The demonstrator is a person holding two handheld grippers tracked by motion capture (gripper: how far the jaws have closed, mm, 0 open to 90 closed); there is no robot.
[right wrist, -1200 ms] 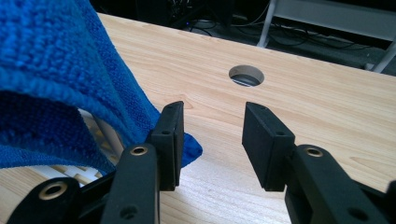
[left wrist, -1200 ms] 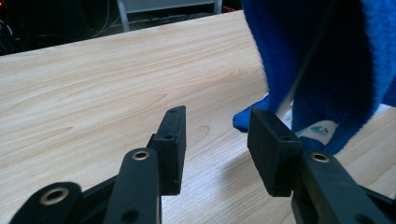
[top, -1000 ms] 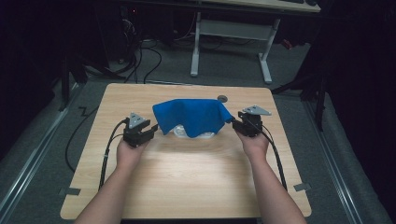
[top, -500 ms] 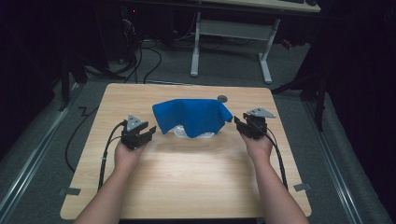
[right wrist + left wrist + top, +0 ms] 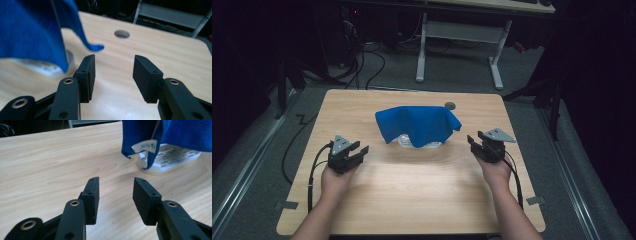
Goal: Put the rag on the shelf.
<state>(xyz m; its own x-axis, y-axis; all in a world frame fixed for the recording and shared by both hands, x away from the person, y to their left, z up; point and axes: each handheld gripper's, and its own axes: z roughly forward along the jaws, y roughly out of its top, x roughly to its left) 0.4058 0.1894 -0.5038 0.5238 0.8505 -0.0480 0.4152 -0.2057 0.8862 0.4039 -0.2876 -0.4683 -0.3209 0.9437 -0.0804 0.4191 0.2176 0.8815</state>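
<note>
- cloth (image 5: pixel 418 125), bright blue, is draped over a white slotted stand (image 5: pixel 424 143) in the middle of the wooden desk (image 5: pixel 412 200), a bit toward the far edge.
- left gripper (image 5: pixel 361 150) sits on the near-left side of the cloth, well apart from it, held low over the desk in the person's left hand (image 5: pixel 334 182).
- in the left gripper view its fingers (image 5: pixel 91 195) stand wide apart with bare wood between them, gripping nothing.
- that same view catches the cloth's hem up at the top right, a white label (image 5: pixel 145 146) hanging from it, and the stand's slotted base (image 5: pixel 172 157) poking out below.
- right gripper (image 5: pixel 473 145) is over on the right of the cloth, also clear of it, with the right hand (image 5: pixel 496 170) behind it.
- right gripper view: fingers (image 5: pixel 86 75) spread wide, empty, only desk surface in the gap.
- a curled blue corner (image 5: pixel 93 46) of the cloth dangles just beyond the left finger in that view, not touching it.
- a round hole (image 5: pixel 450 105) in the desk sits just past the cloth's far right corner.
- cables (image 5: pixel 314 170) trail back from the grippers along the forearms.
- behind the desk, a white-legged table frame (image 5: pixel 457 45) stands on the dark floor.
</note>
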